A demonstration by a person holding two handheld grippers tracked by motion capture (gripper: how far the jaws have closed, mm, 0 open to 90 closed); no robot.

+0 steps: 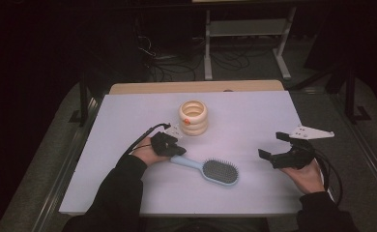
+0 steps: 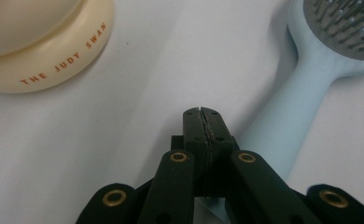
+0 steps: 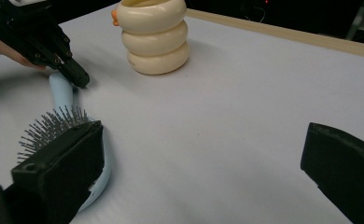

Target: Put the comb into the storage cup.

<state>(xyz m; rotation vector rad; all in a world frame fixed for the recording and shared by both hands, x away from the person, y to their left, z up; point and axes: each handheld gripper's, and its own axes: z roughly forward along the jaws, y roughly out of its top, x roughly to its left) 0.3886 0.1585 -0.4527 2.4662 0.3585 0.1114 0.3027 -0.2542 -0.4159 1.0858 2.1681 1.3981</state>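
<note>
Hairbrush: I see the pale blue hairbrush (image 1: 210,169) lying flat on the white table (image 1: 254,116), near the person's edge and about midway between the 2 hands, bristles up, head to the right, handle running left and slightly far.
Handle end: it lies at the left gripper (image 1: 177,150); in the left gripper view the handle (image 2: 292,112) passes just right of my closed tips and runs under that gripper's right side. I cannot tell whether tip and handle touch.
Left jaws: pressed together, with nothing between them, tips low over the table beside the handle.
Cream holder: a cream container of 3 stacked rings (image 1: 193,117) stands upright farther back, beyond the left gripper and apart from the brush; in the left gripper view its base (image 2: 54,60) carries orange lettering and sits to the upper left of my tips.
Path: bare table lies between the brush head and the right gripper (image 1: 275,148); nothing stands in that stretch.
Right jaws: spread wide, empty, well to the right of the brush head; in the right gripper view the bristled head (image 3: 54,128) shows just behind my left jaw.
Hands: 1 hand holds each gripper, dark sleeves coming in from the near edge.
</note>
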